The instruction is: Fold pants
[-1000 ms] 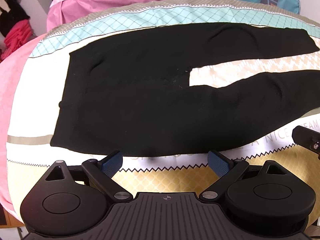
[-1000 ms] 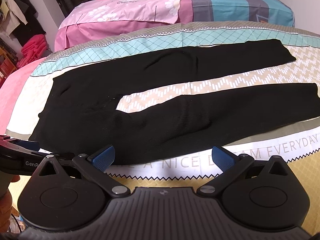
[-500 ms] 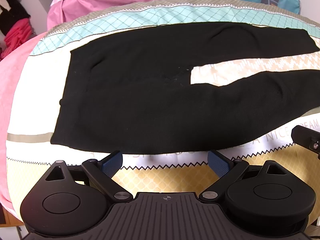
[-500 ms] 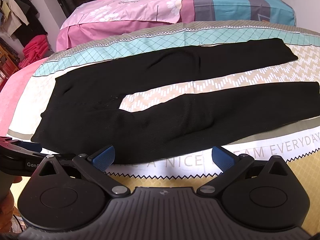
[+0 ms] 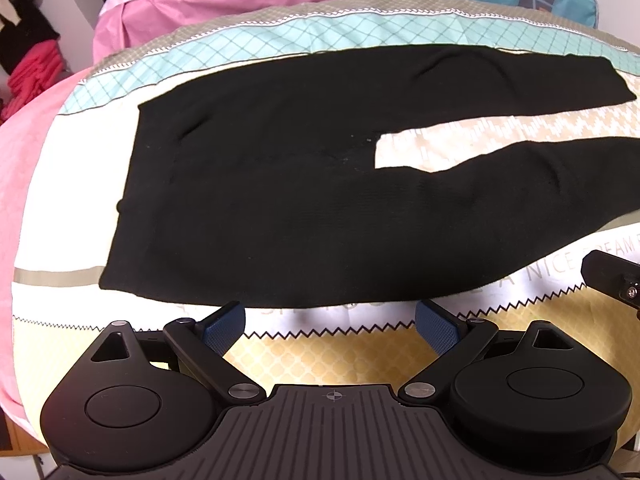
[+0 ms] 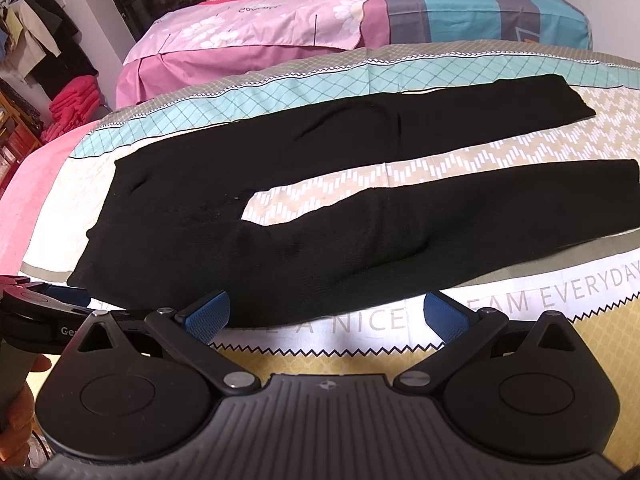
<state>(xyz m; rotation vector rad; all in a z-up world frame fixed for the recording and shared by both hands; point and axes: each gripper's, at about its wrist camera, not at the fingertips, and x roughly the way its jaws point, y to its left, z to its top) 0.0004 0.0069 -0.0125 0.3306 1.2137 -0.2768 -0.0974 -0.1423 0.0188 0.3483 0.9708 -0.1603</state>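
Black pants point(image 5: 280, 200) point(image 6: 320, 200) lie flat on the bed, waistband at the left, both legs running to the right with a strip of bedsheet between them. My left gripper point(image 5: 330, 326) is open, hovering just short of the pants' near edge by the hip. Also open, my right gripper point(image 6: 326, 314) sits just before the near leg's lower edge, nothing between its fingers. Part of the left gripper point(image 6: 44, 308) shows at the right wrist view's left edge, and a piece of the right gripper point(image 5: 612, 280) at the left wrist view's right edge.
The patterned bedsheet point(image 6: 520, 300) has printed lettering along the near side. A pink and blue quilt point(image 6: 360, 20) lies folded at the far side of the bed. Red clothes point(image 6: 72, 104) and hanging garments are at the far left. A hand point(image 6: 16, 428) holds the left gripper.
Both grippers have crept slightly forward and to the left along the pants' near edge. Both stay open; the pants have not moved.
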